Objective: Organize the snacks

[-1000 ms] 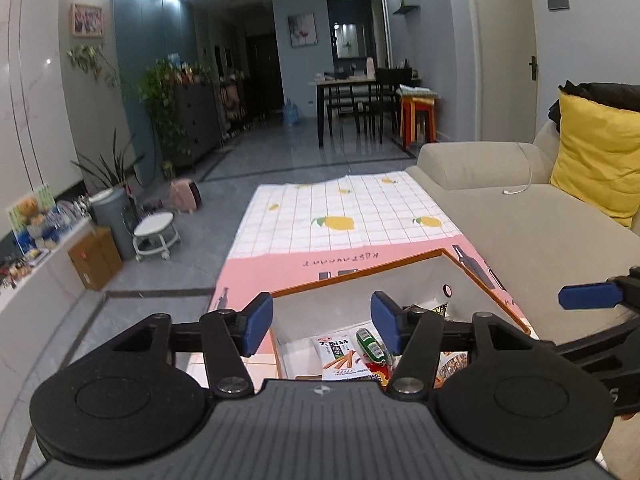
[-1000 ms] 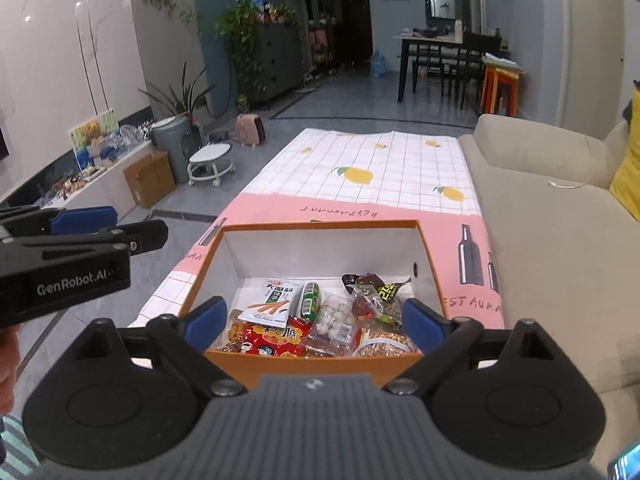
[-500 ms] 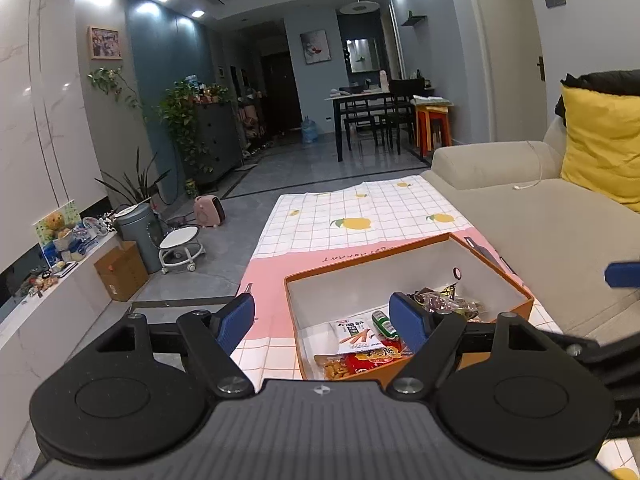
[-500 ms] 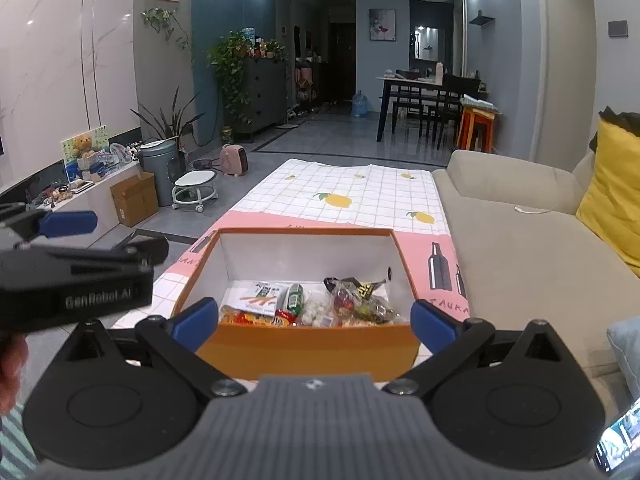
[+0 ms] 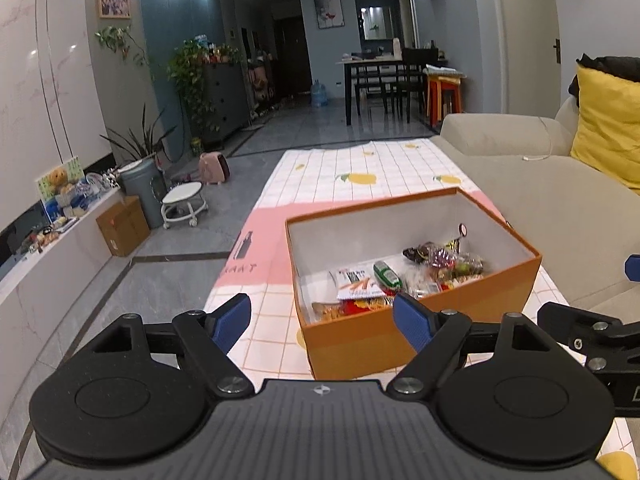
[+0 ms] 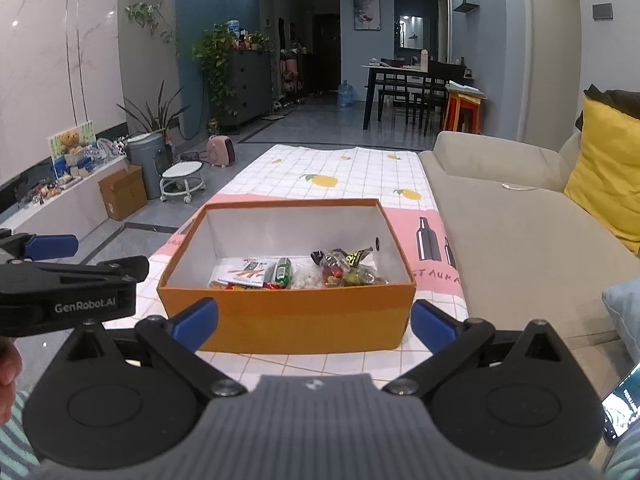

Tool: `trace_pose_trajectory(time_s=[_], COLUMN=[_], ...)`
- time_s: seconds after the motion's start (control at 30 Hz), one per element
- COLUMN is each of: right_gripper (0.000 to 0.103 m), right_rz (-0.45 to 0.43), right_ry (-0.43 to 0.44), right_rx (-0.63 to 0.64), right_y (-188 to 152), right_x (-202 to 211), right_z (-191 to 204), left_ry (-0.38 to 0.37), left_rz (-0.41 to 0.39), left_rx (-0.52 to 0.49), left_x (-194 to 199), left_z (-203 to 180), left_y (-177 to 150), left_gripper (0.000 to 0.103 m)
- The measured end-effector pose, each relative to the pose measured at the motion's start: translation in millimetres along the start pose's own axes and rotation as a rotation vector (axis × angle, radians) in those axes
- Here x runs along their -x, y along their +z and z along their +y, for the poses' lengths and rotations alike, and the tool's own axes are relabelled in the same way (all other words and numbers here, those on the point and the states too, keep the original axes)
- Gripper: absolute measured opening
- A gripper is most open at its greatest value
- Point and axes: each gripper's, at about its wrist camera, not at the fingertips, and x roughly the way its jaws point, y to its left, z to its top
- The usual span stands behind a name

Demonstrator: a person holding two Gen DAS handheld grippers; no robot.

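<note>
My left tongs and right tongs are both spread wide and hold nothing, each sitting low in its frame, back from the orange box on the worktop. A second ago both views looked nearly straight down into the box; now I have pulled back and levelled off, so its whole front wall shows. I judge that means the snacks are gathered and I am withdrawing. They lie in the box's near half, at centre frame: a white pack with stick pictures, a green wrapper and a heap of clear-wrapped sweets. At the left edge of the right view the other tool reads "GenRobot.AI"; the pink cloth shows "STAURA" beside printed bottles. The pack's print is too small to read.
</note>
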Motion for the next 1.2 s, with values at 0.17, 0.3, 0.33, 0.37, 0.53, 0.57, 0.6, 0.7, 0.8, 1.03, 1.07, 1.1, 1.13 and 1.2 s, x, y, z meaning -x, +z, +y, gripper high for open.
trace_pose_trajectory(time_s=[0.17, 0.3, 0.33, 0.37, 0.53, 0.57, 0.6, 0.7, 0.8, 1.03, 1.07, 1.1, 1.13, 1.2], right_gripper=[0.099, 0.099, 0.099, 0.099, 0.099, 0.099, 0.099, 0.099, 0.099, 0.099, 0.099, 0.099, 0.099, 0.099], right_rz=[0.017, 0.035, 0.037, 0.039, 0.045, 0.045, 0.044, 0.036, 0.03, 0.023, 0.021, 0.02, 0.02, 0.019], right_ry=[-0.001, 0.0, 0.0, 0.001, 0.004, 0.004, 0.004, 0.004, 0.004, 0.002, 0.002, 0.001, 0.001, 0.0], right_rx=[0.01, 0.006, 0.006, 0.006, 0.012, 0.013, 0.014, 0.017, 0.019, 0.029, 0.029, 0.03, 0.031, 0.034], right_y=[-3.0, -2.8, -3.4, -4.3, -3.3, -3.3, -2.9, -1.9, -1.4, -2.8, -2.9, -2.8, -3.0, -3.3], right_x=[-6.0, -10.9, -10.7, -11.0, -14.6, -14.7, -14.5, -13.0, -12.1, -11.0, -10.9, -10.6, -10.4, -9.8], right_z=[2.9, 3.5, 3.8, 3.9, 5.0, 5.0, 5.2, 5.1, 5.8, 8.0, 8.1, 8.4, 8.8, 9.7], left_ry=[-0.009, -0.006, -0.006, -0.006, -0.002, -0.002, -0.002, -0.004, -0.003, -0.004, -0.004, -0.004, -0.004, -0.003], left_rz=[0.026, 0.053, 0.058, 0.063, 0.069, 0.069, 0.068, 0.067, 0.068, 0.066, 0.066, 0.067, 0.066, 0.065], left_rx=[0.0, -0.003, -0.002, 0.0, 0.004, 0.004, 0.005, 0.004, 0.006, 0.008, 0.007, 0.007, 0.007, 0.008], left_x=[-6.7, -12.6, -13.0, -14.6, -14.6, -13.8, -14.0, -13.1, -14.0, -12.9, -13.2, -12.7, -12.3, -12.4], left_z=[-3.2, -3.7, -3.1, -3.1, -1.9, -1.8, -1.7, -1.1, -1.3, -0.6, -0.7, -0.7, -0.7, -0.7], left_y=[-5.8, -9.3, -10.0, -10.4, -10.9, -10.8, -10.8, -9.0, -9.0, -7.5, -7.7, -7.2, -6.5, -6.6], left_gripper=[0.094, 0.094, 0.094, 0.094, 0.094, 0.094, 0.094, 0.094, 0.094, 0.094, 0.094, 0.094, 0.094, 0.094])
